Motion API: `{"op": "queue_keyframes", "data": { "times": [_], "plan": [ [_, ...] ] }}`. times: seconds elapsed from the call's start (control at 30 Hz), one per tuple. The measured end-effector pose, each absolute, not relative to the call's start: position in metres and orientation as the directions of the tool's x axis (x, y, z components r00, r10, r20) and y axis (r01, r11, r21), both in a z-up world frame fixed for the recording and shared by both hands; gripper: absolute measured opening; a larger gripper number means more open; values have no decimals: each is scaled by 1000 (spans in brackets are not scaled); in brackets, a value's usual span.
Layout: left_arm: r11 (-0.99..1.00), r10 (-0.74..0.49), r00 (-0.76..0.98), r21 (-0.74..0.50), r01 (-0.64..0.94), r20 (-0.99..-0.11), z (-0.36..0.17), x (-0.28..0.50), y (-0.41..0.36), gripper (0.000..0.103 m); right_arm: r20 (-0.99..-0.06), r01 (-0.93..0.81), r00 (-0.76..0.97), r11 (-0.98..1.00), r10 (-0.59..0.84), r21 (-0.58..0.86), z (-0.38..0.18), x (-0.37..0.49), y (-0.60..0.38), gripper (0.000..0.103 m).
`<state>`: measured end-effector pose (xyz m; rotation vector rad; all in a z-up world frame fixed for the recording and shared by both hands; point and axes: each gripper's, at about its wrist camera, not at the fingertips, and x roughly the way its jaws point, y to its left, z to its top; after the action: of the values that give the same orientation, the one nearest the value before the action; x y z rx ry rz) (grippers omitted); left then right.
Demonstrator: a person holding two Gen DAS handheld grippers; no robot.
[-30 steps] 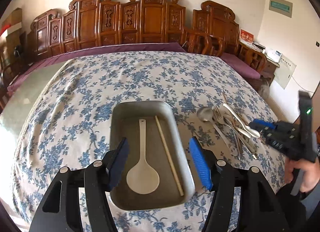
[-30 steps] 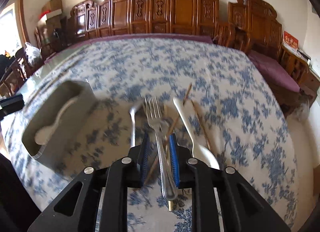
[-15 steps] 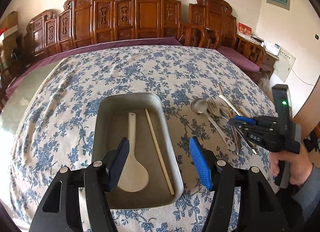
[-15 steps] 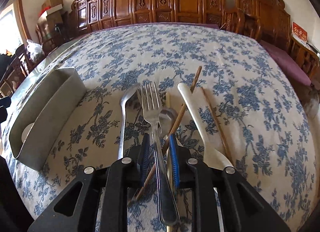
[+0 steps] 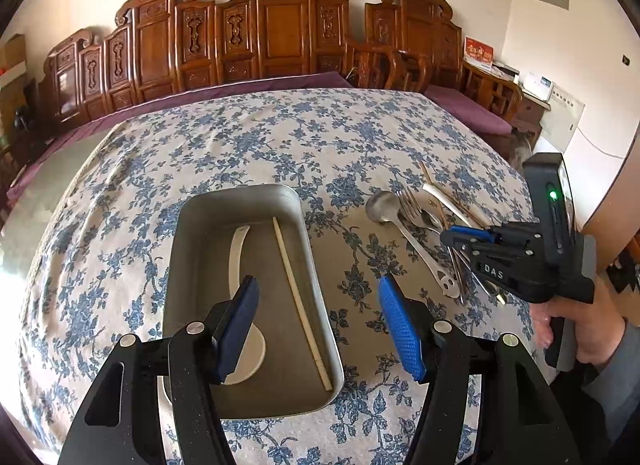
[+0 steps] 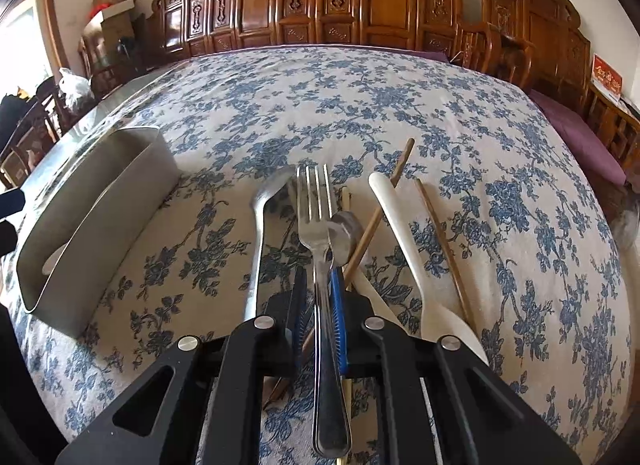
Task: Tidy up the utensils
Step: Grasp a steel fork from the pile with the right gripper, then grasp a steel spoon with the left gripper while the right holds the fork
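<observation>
Fork lies lengthwise at lower centre of the right wrist view, tines pointing up the frame, handle running between the pads of your right tool; its jaws have just been closing and now pinch the fork's neck. Just right of the fork: small metal spoon, crossed brown chopsticks, white plastic spoon. Just left: large metal spoon. All rest on the blue-flowered cloth over the surface. Metal tray sits centre-left in the left wrist view, holding a white ladle and a pale single chopstick. Your left tool hovers released above the tray's near right rim, nothing between the pads. Your right hand shows at right edge. Carved wooden chairs line the top.
</observation>
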<state>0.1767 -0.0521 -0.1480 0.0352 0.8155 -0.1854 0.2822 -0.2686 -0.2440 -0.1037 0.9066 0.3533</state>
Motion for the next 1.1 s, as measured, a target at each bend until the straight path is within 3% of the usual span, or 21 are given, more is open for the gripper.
{"op": "queue_keyframes", "data": {
  "times": [0.3, 0.7, 1.1],
  "plan": [
    [985, -136, 673, -24, 172, -727, -149, 176, -53, 60, -808, -369, 541, 929, 232, 20, -250, 281, -257, 11],
    [983, -118, 674, 9, 181, -729, -149, 177, -65, 60, -729, -379, 574, 910, 374, 168, -220, 272, -272, 8],
    [976, -134, 643, 13, 218, -754, -154, 203, -101, 60, -720, -263, 615, 944, 321, 197, -222, 287, -320, 8]
  ]
}}
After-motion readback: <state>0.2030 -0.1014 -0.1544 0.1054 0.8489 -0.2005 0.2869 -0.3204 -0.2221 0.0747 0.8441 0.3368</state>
